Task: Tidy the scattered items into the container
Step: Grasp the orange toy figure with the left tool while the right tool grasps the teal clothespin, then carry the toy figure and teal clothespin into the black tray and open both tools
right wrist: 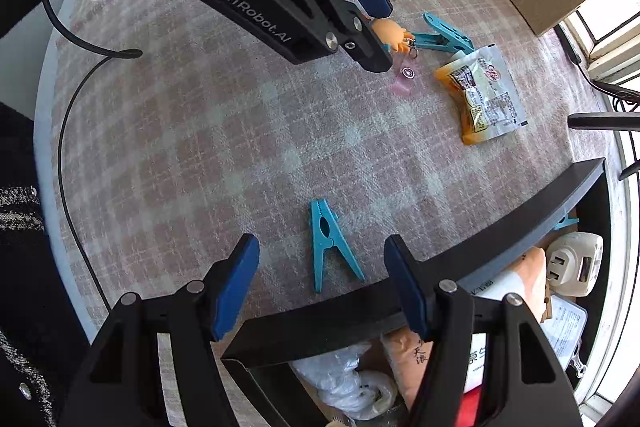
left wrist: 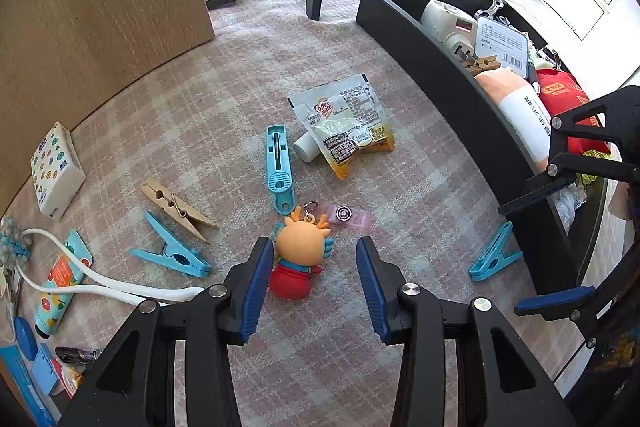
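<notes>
Blue-padded left gripper point(left wrist: 314, 281) tilts down, fingers seemingly apart, over keychain point(left wrist: 298, 259).

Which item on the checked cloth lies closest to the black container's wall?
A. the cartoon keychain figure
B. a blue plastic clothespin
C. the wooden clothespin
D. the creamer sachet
B: a blue plastic clothespin lies just beside the black container wall; the rest sit farther off.

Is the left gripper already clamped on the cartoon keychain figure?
No: the left gripper stands open, and the keychain figure lies on the tablecloth beside one pad, not pinched.
</notes>
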Tool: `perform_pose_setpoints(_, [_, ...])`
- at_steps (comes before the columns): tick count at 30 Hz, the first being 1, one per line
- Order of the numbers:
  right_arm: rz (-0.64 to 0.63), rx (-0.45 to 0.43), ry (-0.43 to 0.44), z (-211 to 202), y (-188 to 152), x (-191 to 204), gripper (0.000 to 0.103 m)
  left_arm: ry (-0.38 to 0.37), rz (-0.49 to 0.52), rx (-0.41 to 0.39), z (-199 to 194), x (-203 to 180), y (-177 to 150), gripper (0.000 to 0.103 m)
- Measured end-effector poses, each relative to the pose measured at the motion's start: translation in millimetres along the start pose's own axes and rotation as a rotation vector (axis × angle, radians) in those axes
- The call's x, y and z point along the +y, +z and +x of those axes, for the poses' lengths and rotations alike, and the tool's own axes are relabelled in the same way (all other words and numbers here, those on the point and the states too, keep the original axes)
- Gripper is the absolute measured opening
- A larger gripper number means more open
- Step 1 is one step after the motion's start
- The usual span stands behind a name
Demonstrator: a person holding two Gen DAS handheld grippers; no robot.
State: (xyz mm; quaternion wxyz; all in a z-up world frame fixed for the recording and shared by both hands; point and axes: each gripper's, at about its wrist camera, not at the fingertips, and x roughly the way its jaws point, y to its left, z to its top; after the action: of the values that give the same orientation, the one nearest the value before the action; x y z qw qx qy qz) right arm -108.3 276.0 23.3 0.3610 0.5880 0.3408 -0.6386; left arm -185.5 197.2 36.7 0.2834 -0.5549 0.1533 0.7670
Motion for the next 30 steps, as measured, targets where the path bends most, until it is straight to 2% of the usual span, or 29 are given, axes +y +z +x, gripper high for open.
perform_pose_setpoints(1, [-0.002,0.003,-0.007,2.5,0.8,1.4,0.060,0.000,0.003,0.005,1.3,-0.1,0.2,0.040])
perform_pose_setpoints(4, [0.013,0.032,-0.004,12.8,3.1,1.2,0.044,-0.004,-0.001,0.009,2.5,2.1,-0.3,0.038])
perform_pose_setpoints(6, [0.033,0.024,0.011,14.1,4.3,-0.9,0.038,0.002,-0.003,0.011,2.1,3.7,-2.0,0.028])
perform_pose_setpoints(7, [0.052,0.021,0.022,13.5,5.0,-3.1,0.036,0.003,-0.002,0.008,1.4,4.2,-3.1,0.028])
perform_pose_setpoints(9, [0.091,0.009,0.046,11.2,5.7,-7.3,0.022,-0.002,-0.003,0.007,0.3,4.9,-6.1,0.027])
perform_pose_setpoints(14, [0.182,-0.086,0.097,-5.4,4.8,-11.9,0.022,-0.004,-0.022,-0.014,-6.8,4.6,-12.9,0.027])
perform_pose_setpoints(20, [0.359,-0.243,0.102,-45.6,0.3,-23.2,0.022,-0.014,-0.044,-0.066,-37.4,2.7,-26.9,0.027])
perform_pose_setpoints(23, [0.445,-0.313,0.072,-67.5,-12.3,-32.5,0.022,-0.024,-0.037,-0.101,-55.0,-5.7,-19.7,0.027])
perform_pose_setpoints(26, [0.550,-0.362,0.031,-88.1,-38.4,-51.0,0.022,-0.049,-0.012,-0.141,-68.3,-20.7,-7.0,0.027])
perform_pose_setpoints(30, [0.716,-0.406,-0.048,-107.9,-100.5,-82.4,0.022,-0.087,0.038,-0.185,-76.2,-54.0,17.2,0.027])
